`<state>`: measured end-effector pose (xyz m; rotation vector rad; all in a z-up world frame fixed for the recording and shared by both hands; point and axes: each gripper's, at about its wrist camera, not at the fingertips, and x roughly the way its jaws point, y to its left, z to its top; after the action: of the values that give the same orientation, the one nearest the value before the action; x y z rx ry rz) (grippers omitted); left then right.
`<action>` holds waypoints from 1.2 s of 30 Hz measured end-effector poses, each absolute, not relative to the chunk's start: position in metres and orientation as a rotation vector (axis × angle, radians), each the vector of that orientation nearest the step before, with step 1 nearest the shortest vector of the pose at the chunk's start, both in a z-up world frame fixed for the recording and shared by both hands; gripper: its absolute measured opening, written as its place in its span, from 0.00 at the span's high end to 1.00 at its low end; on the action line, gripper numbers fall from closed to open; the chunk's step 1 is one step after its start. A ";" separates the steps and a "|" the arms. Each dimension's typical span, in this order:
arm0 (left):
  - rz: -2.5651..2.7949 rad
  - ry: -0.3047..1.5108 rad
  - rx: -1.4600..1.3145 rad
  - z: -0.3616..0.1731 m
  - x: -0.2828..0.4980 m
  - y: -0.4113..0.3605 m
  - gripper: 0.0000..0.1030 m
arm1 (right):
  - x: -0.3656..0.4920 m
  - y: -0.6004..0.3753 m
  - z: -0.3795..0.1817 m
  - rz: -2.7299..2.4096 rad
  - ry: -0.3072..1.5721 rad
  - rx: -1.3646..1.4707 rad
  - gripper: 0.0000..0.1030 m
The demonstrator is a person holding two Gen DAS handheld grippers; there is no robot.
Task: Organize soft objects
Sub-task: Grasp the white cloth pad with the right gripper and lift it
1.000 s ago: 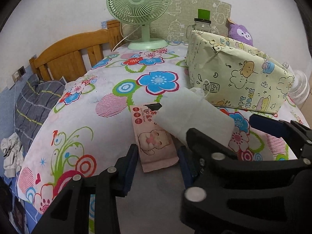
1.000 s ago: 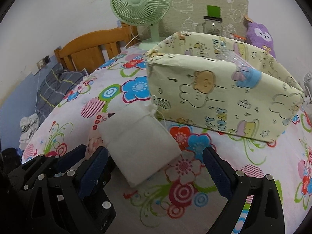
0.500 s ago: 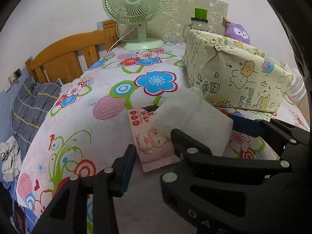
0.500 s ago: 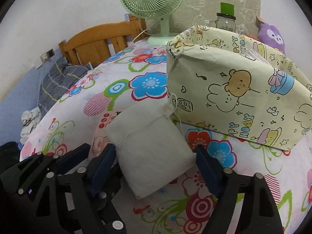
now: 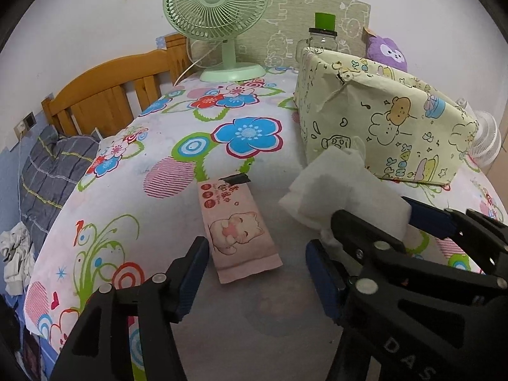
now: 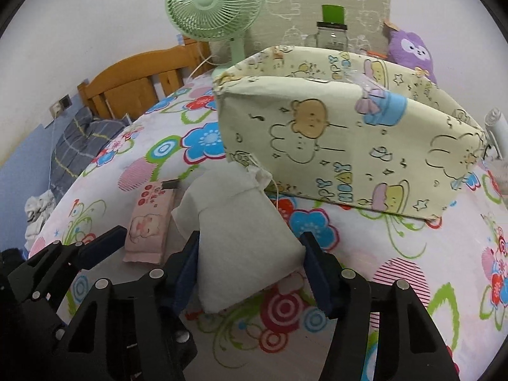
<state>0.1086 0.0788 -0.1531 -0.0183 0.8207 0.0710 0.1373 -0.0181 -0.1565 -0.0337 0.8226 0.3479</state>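
Observation:
A white fabric pouch (image 6: 244,238) sits between the fingers of my right gripper (image 6: 252,266). The jaws are closing and both pads touch the pouch's sides. In the left wrist view the pouch (image 5: 343,187) is clear of the pink tissue pack (image 5: 238,222), which lies flat on the flowered cloth. My left gripper (image 5: 257,273) is opening, with the pack's near end between its fingers and untouched. Just behind the pouch stands the yellow cartoon-print fabric box (image 6: 333,143), open at the top.
At the back stand a green desk fan (image 5: 219,22), a glass jar with a green lid (image 5: 322,36) and a purple plush (image 5: 385,50). A small white fan (image 5: 485,139) is at the right. A wooden headboard (image 5: 104,95) and grey plaid bedding (image 5: 54,168) lie past the left edge.
My right gripper's jaws narrowed onto the white pouch and carried it to the right, off the pink pack. My left gripper's jaws spread wider around the pack's near end.

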 end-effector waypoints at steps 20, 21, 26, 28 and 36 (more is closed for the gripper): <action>0.058 0.807 -0.023 -0.153 0.115 0.076 0.57 | 0.139 -0.021 -0.155 0.331 0.824 0.008 0.38; 0.059 0.808 -0.023 -0.153 0.114 0.076 0.57 | 0.139 -0.021 -0.155 0.332 0.826 0.007 0.38; 0.048 0.814 -0.019 -0.152 0.103 0.073 0.58 | 0.134 -0.024 -0.158 0.341 0.840 0.015 0.38; 0.039 0.814 -0.016 -0.152 0.096 0.071 0.57 | 0.131 -0.026 -0.158 0.342 0.844 0.012 0.38; 0.014 0.801 0.007 -0.145 0.069 0.059 0.56 | 0.114 -0.040 -0.160 0.340 0.848 0.009 0.38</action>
<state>0.0691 0.0589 -0.1446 0.0072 0.8010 0.0142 0.1143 -0.0396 -0.1599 0.0090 0.8476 0.3403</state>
